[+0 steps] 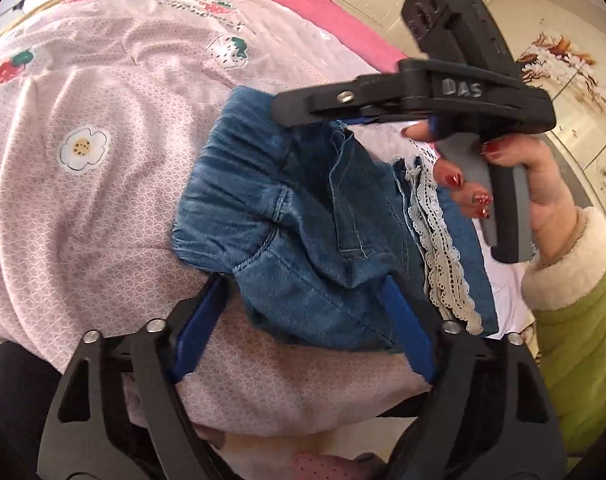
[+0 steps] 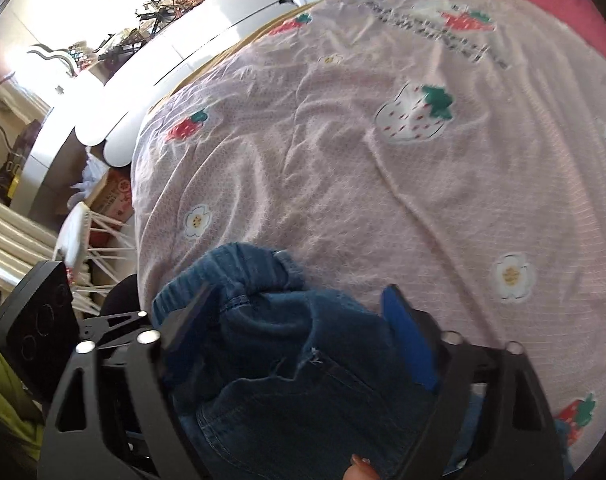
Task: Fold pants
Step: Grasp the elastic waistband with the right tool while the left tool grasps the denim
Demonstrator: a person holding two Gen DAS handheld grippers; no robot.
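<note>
On the bed's pink strawberry-print quilt (image 1: 103,208) lay the bunched blue denim pants (image 1: 303,232) with lace trim, both the left gripper (image 1: 299,316) and right gripper (image 2: 299,312) spreading their blue-padded fingers (image 1: 199,324) loosely around its folds, pinching nothing.

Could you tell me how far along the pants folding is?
Done: the denim pants lie bunched into a compact bundle on the pink bedspread, lace hem doubled beside the waistband. In hand: left gripper and right gripper straddle it, apparently open. Left: flattening and squaring it.
</note>
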